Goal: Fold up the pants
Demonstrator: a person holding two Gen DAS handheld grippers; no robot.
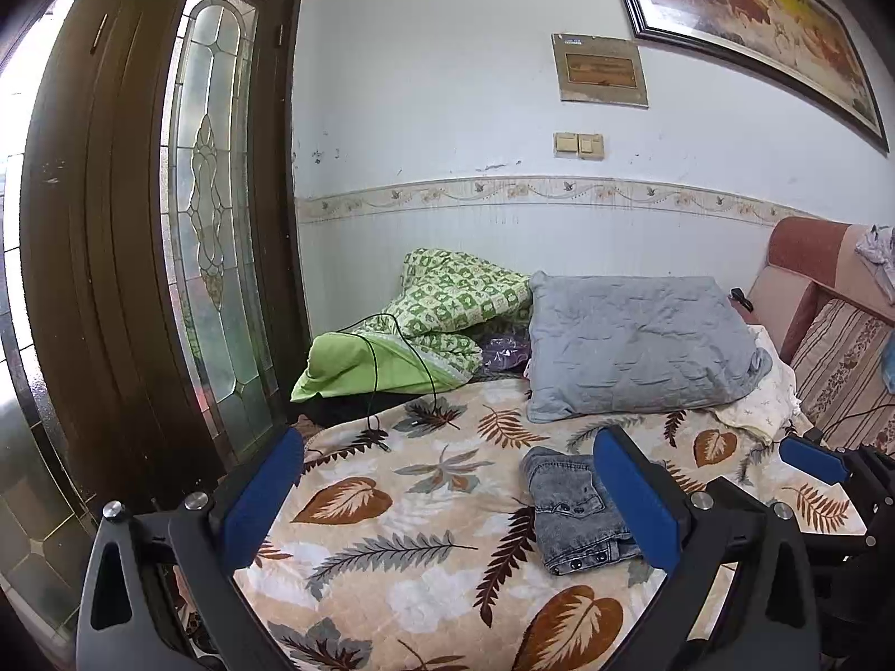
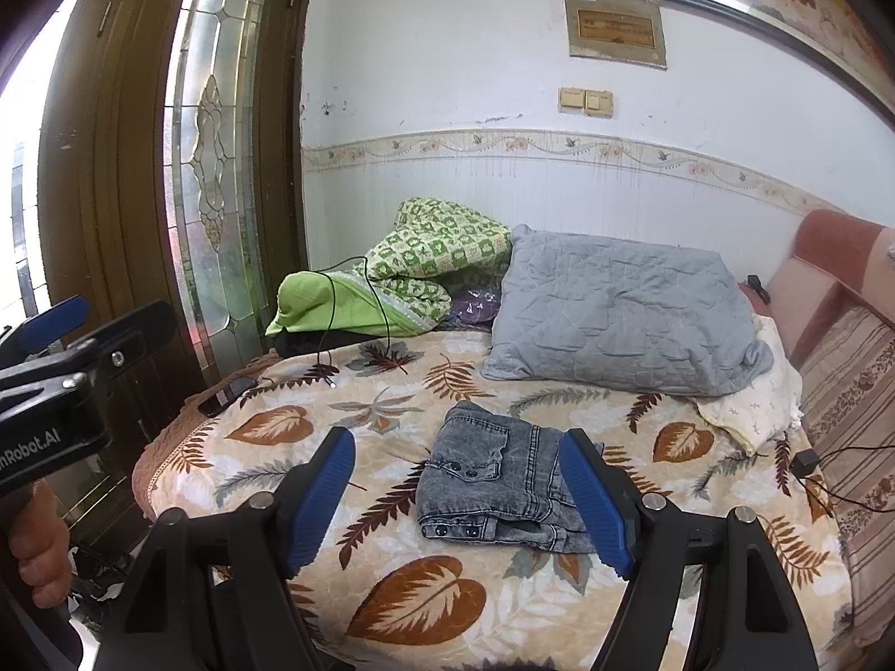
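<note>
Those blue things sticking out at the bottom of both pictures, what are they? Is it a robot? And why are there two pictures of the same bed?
It is not a robot on its own. A person holds a grabbing tool in each hand, and each tool has two blue padded fingers. A small camera sits on each tool and looks forward between the fingers, so you get two pictures: one from the left gripper and one from the right gripper. In the right picture you can even see the left tool off to the side.

Both grippers are open and hold nothing.

On the leaf-patterned bed blanket lies a pair of grey washed denim pants, already folded into a small bundle. Behind them rest a grey quilted pillow and a green checked quilt.
</note>
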